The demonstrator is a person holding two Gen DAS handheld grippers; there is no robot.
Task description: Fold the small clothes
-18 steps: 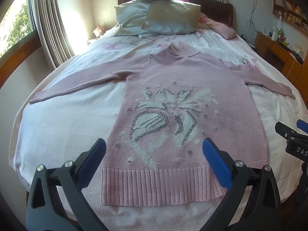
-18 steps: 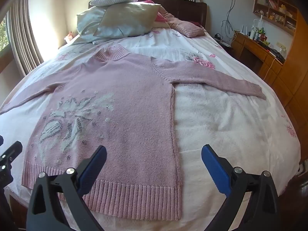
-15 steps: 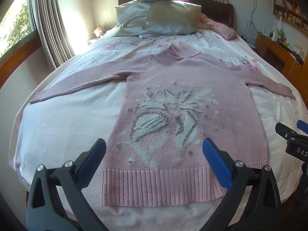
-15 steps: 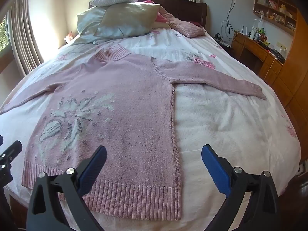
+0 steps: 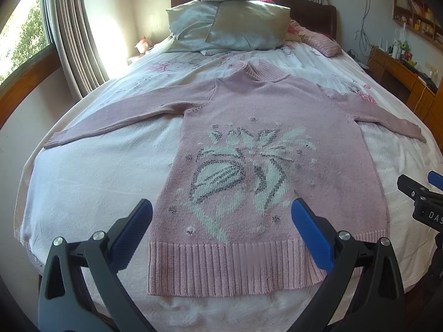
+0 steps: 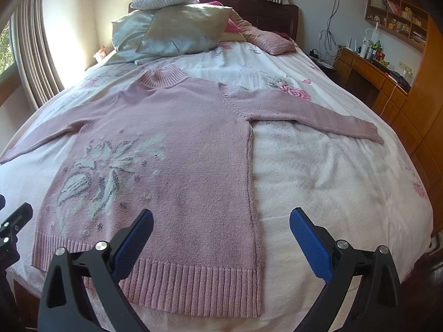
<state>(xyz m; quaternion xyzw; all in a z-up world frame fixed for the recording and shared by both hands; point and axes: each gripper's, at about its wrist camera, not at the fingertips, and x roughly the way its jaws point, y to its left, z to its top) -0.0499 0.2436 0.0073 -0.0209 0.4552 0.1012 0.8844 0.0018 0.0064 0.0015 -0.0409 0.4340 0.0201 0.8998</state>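
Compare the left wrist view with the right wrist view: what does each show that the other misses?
Only the left wrist view shows the sweater's left cuff whole, with the left claw open above the ribbed hem. Only the right wrist view shows the bare bedspread beside the sweater and the right cuff up close, with the right claw open. Both share the pink sweater lying flat with sleeves spread, the pillows and the wooden desk.
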